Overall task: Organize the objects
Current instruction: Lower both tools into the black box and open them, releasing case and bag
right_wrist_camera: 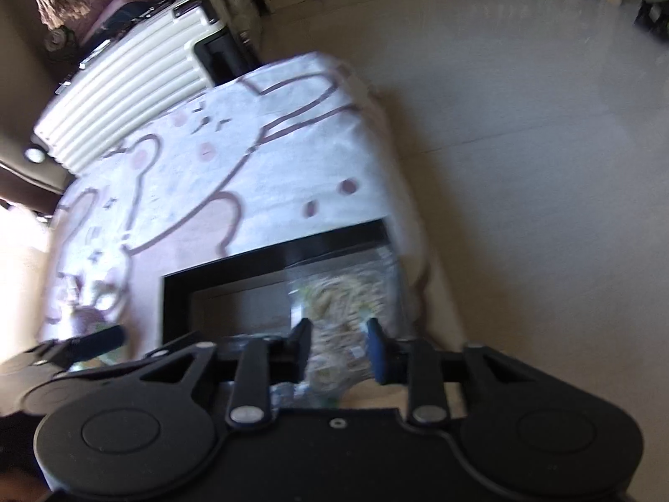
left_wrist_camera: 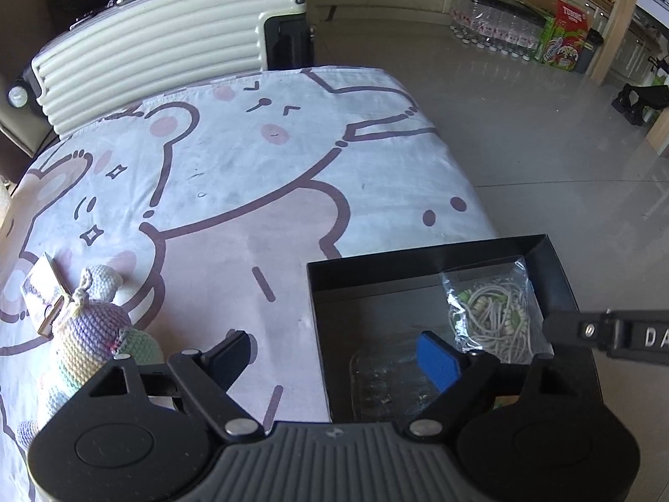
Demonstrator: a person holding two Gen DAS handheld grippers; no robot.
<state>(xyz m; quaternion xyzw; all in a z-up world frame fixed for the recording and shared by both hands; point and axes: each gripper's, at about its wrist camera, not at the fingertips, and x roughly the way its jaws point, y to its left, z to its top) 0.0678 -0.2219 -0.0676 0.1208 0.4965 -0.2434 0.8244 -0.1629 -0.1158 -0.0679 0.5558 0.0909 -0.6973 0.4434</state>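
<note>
The right gripper [right_wrist_camera: 338, 347] is hovering with narrowed jaws over the clear bag of coiled cord [right_wrist_camera: 351, 313] at the lower centre of its view, inside the black box [right_wrist_camera: 175, 293]; blur hides any contact. Slick crinkled plastic could slide out. The left gripper [left_wrist_camera: 338, 359] is standing wide and empty, astride the box's left wall, lower frame.

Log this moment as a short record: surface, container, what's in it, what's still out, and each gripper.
surface: cartoon-print cloth
container: black box, open
in box: bagged cord, clear bag
outside box: crochet toy, small packet
left gripper: open, straddling the box wall
right gripper: fingers around bagged cord; contact blurred
</note>
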